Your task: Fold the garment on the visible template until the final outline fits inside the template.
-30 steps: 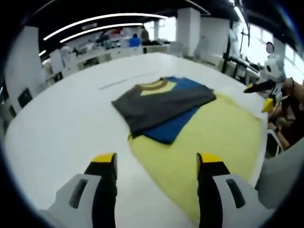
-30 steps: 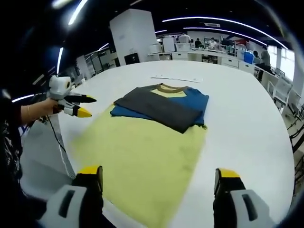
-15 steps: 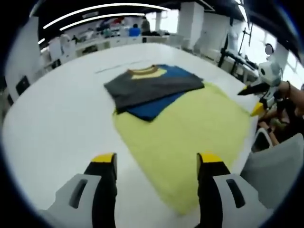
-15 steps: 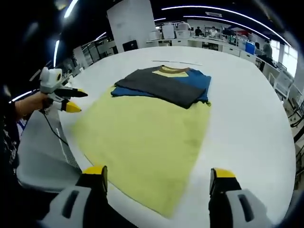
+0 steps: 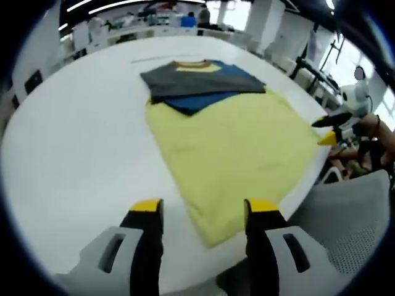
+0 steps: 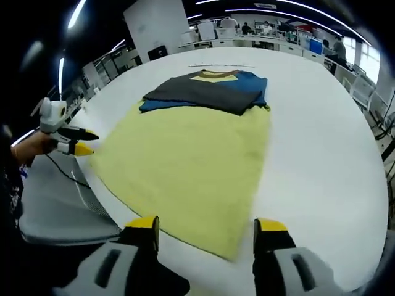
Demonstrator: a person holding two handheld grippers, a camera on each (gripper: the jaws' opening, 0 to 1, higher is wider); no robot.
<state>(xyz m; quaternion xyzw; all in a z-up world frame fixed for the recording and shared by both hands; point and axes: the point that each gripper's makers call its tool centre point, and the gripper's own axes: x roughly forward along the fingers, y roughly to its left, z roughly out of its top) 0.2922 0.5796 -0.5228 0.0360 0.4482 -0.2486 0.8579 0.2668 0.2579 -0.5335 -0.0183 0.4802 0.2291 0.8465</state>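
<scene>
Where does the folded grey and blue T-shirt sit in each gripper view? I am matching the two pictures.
Left gripper view: the folded grey and blue T-shirt lies at upper centre, on the far end of the yellow template cloth.
Right gripper view: the T-shirt again sits at upper centre, at the cloth's far end.
Shared landmark: the thin strip on the white table beyond the collar.

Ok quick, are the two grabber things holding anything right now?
Left hand-held gripper: open, holding nothing.
Right hand-held gripper: open, holding nothing.
</scene>
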